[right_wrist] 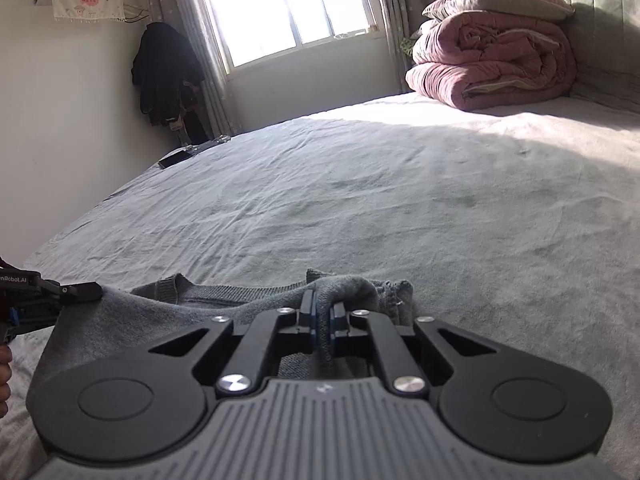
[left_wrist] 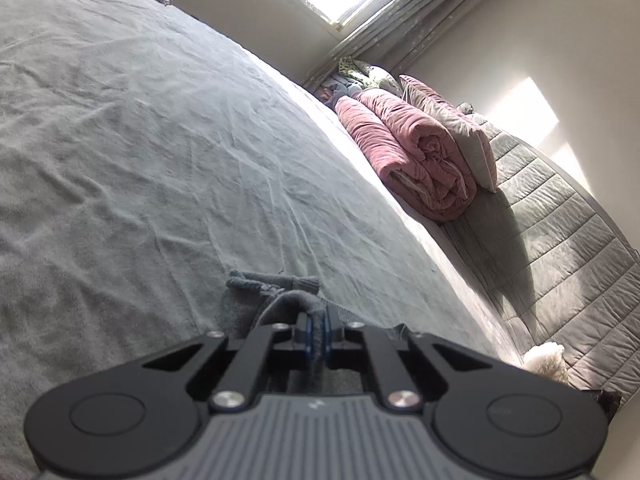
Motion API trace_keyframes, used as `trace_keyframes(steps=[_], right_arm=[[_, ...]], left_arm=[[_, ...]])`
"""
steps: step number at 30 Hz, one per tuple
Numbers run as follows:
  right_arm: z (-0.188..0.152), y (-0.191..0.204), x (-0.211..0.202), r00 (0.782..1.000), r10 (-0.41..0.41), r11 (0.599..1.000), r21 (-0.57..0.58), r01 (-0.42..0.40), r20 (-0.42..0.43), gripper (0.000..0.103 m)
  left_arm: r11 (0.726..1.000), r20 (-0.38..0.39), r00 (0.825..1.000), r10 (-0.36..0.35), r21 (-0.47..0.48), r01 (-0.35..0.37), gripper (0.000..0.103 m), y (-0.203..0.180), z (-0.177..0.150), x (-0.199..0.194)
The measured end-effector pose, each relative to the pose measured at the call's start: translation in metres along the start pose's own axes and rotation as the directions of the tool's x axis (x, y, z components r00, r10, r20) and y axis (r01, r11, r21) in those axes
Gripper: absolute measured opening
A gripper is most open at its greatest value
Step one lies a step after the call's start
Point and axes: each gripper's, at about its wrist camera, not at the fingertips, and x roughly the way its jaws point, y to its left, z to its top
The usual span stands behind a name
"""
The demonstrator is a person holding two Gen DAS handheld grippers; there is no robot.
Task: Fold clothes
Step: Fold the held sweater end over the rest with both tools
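Observation:
A grey knit sweater (right_wrist: pixel 160 312) lies at the near edge of the bed, bunched where it is held. My right gripper (right_wrist: pixel 323 314) is shut on a fold of the sweater near its right shoulder. In the left wrist view my left gripper (left_wrist: pixel 316 326) is shut on another fold of the same sweater (left_wrist: pixel 276 288). The left gripper (right_wrist: pixel 76 292) also shows at the left edge of the right wrist view, pinching the sweater's far left part, with a hand (right_wrist: pixel 4 376) behind it. The knit hem stretches between the two grips.
The bed (right_wrist: pixel 360 200) is covered with a wrinkled grey sheet. A rolled pink quilt (right_wrist: pixel 492 64) with a pillow on top lies by the padded headboard (left_wrist: pixel 560 240). A dark phone (right_wrist: pixel 174 158) rests at the far edge. Dark clothes (right_wrist: pixel 164 76) hang in the corner beside the window.

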Motion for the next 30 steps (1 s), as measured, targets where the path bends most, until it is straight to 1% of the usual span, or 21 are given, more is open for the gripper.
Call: trace_keyframes(steps=[2,4,7,10,15,19,22,24,26,29,30], right_arm=[[0.003,0.003,-0.001,0.999,-0.023,0.999,-0.026,0.023,0.034,0.006],[0.008,0.005,-0.001,0.997,-0.043,0.998,-0.044,0.046,0.062,0.006],[0.016,0.003,0.009,0.996,-0.057,0.997,-0.041,0.060,0.069,0.006],[0.022,0.001,0.020,0.996,-0.064,0.998,-0.015,0.065,0.068,0.006],[0.021,-0.002,0.045,0.995,-0.095,0.996,0.006,0.094,0.029,0.006],[0.009,-0.006,0.069,0.984,-0.166,0.986,0.008,0.167,-0.069,0.006],[0.005,-0.005,0.071,0.981,-0.181,0.983,0.003,0.181,-0.070,0.006],[0.007,0.001,0.068,0.979,-0.193,0.981,-0.033,0.191,-0.065,0.008],[0.009,0.006,0.066,0.978,-0.200,0.979,-0.053,0.197,-0.062,0.014],[0.015,0.016,0.060,0.975,-0.216,0.974,-0.079,0.212,-0.045,0.017],[0.017,0.020,0.058,0.975,-0.217,0.973,-0.088,0.213,-0.035,0.018]], left_arm=[[1.000,0.034,0.999,-0.010,0.021,0.009,0.005,-0.009,0.003,-0.003],[0.999,0.054,0.999,0.000,0.042,-0.003,0.005,-0.015,0.007,-0.002],[0.998,0.073,0.997,0.026,0.054,-0.030,0.005,-0.017,0.014,0.004],[0.997,0.074,0.996,0.056,0.046,-0.059,0.005,-0.009,0.019,0.015],[0.994,0.053,0.994,0.100,0.046,-0.102,0.005,0.005,0.021,0.038],[0.988,0.010,0.989,0.144,0.062,-0.145,0.005,0.019,0.012,0.059],[0.989,0.013,0.990,0.138,0.052,-0.139,0.005,0.026,0.007,0.063],[0.989,0.008,0.990,0.141,0.048,-0.141,0.007,0.023,0.010,0.062],[0.989,0.002,0.990,0.143,0.042,-0.143,0.007,0.019,0.014,0.059],[0.989,0.015,0.989,0.148,0.030,-0.148,0.015,0.007,0.022,0.051],[0.987,0.023,0.988,0.153,0.037,-0.154,0.022,0.000,0.023,0.049]])
